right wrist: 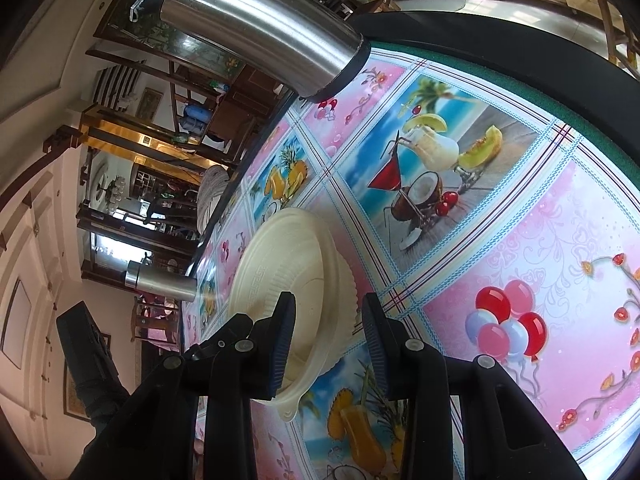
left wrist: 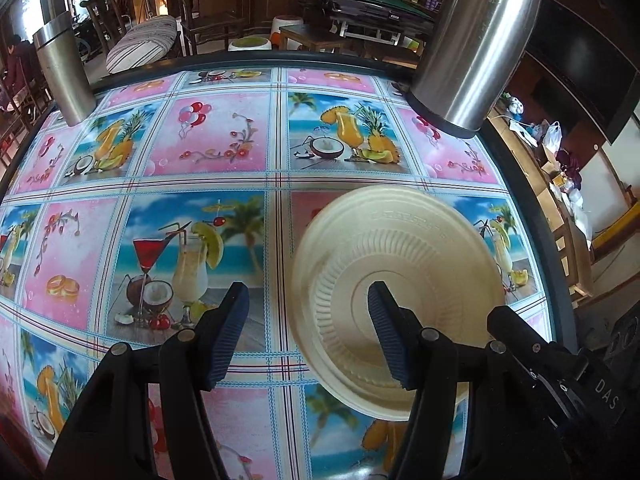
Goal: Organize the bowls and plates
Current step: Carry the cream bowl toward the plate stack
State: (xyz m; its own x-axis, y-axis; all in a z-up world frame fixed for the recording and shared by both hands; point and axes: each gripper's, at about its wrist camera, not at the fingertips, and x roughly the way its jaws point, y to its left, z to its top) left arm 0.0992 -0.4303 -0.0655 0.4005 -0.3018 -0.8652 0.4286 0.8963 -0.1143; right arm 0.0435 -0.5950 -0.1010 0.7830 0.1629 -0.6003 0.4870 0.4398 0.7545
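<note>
Counter covered with a printed cloth of pink floral and tropical-drink panels. A cream plate, ribbed and underside-up, appears in the left wrist view to the right of centre, tilted and off the cloth. Left gripper: jaws spread, nothing between them; the right-hand finger crosses in front of the plate's centre ring, contact not clear. A second black gripper body comes in at the plate's near right edge. In the right wrist view the plate stands tilted on edge, its near rim running down between the right gripper fingers. Left finger lies against the plate's inner face; the right finger sits just beside the ribbed outer wall, a thin gap seeming to remain, so a firm pinch cannot be confirmed. Two steel cups stand on the far side of the counter: a large one far right, a smaller one far left. Dark wooden furniture crowds the room beyond.
</note>
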